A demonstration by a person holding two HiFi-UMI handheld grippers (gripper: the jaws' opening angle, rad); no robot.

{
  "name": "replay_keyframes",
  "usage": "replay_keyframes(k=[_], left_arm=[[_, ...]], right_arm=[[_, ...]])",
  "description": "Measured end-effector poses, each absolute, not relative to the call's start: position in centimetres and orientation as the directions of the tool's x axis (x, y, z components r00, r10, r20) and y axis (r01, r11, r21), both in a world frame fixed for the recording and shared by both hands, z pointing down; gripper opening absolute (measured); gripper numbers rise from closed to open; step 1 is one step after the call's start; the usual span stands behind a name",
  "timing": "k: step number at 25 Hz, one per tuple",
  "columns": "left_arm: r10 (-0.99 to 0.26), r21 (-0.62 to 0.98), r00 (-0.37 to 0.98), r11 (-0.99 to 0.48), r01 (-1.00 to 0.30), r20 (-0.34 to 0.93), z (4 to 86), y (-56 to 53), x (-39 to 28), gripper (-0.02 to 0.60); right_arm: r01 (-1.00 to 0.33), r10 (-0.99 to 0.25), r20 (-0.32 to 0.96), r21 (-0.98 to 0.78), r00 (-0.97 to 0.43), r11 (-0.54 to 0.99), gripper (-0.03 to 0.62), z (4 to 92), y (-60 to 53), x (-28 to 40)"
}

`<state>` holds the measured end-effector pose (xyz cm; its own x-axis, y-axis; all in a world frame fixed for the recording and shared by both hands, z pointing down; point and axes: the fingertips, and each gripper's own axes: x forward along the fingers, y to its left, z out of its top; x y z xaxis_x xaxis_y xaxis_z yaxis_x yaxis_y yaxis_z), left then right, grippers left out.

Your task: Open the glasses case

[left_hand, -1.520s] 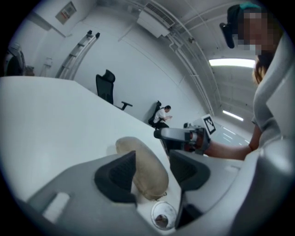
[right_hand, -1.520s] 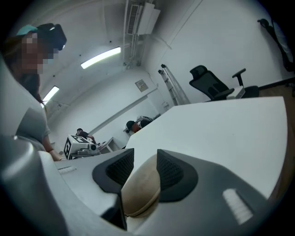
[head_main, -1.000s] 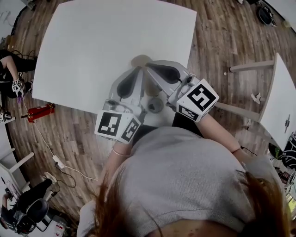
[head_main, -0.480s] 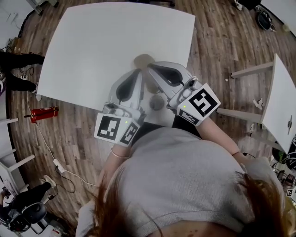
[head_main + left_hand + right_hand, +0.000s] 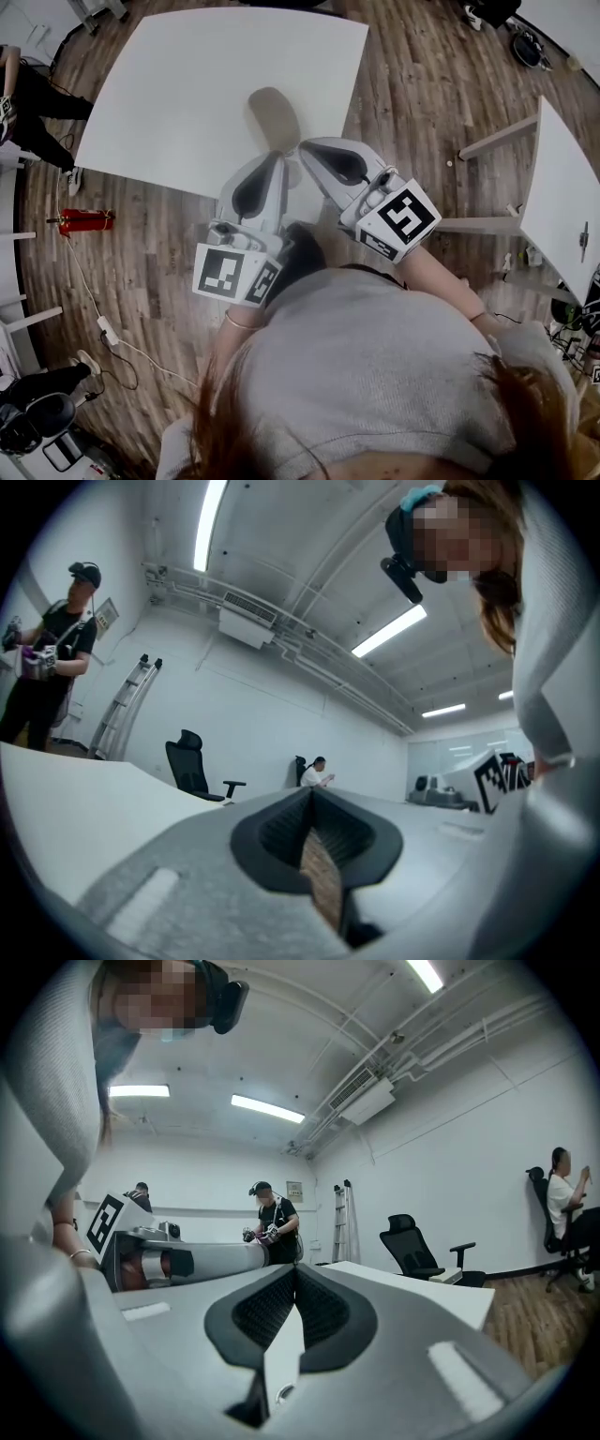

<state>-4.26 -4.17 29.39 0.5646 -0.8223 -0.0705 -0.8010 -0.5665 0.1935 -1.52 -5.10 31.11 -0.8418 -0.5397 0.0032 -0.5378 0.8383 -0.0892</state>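
Wooden floor (image 5: 427, 89): fills the frame.
White table (image 5: 178, 84): upper left.
Person in grey top (image 5: 375, 366): bottom centre.
Left gripper (image 5: 277, 161) and right gripper (image 5: 309, 150): centre, tips over the table's near edge. Both pairs of jaws are pressed together with nothing between them.
Grey-beige oval patch (image 5: 272, 112): on the table beyond the tips, apart from them. Whether it is the glasses case cannot be told.

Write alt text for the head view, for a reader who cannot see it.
Seen from above, a person in a grey top holds the left gripper and the right gripper side by side, both shut and empty, their tips over the near edge of a white table. A wooden floor surrounds it, with a second white table at the right.
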Motion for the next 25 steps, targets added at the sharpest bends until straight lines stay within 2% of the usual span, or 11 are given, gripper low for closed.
replay_keyframes(k=[9,13,25], left_arm=[[-0.86,0.21,0.499,-0.509,-0.835,-0.104,30.1,8.5,0.6,0.003],[-0.866,0.147,0.49,-0.501,-0.853,-0.102,29.0,13.0,2.5,0.002],[-0.886,0.126,0.447,-0.461,-0.879,-0.124,27.5,18.9,2.3,0.003]], right_arm=[[-0.524,-0.526,-0.008,-0.062,-0.851,0.849,0.005,31.6,6.7,4.0],[-0.499,-0.502,-0.029,-0.065,-0.864,0.864,0.005,30.4,11.1,5.6],[-0.427,-0.431,-0.079,-0.058,-0.899,0.902,0.005,28.2,17.6,4.8]])
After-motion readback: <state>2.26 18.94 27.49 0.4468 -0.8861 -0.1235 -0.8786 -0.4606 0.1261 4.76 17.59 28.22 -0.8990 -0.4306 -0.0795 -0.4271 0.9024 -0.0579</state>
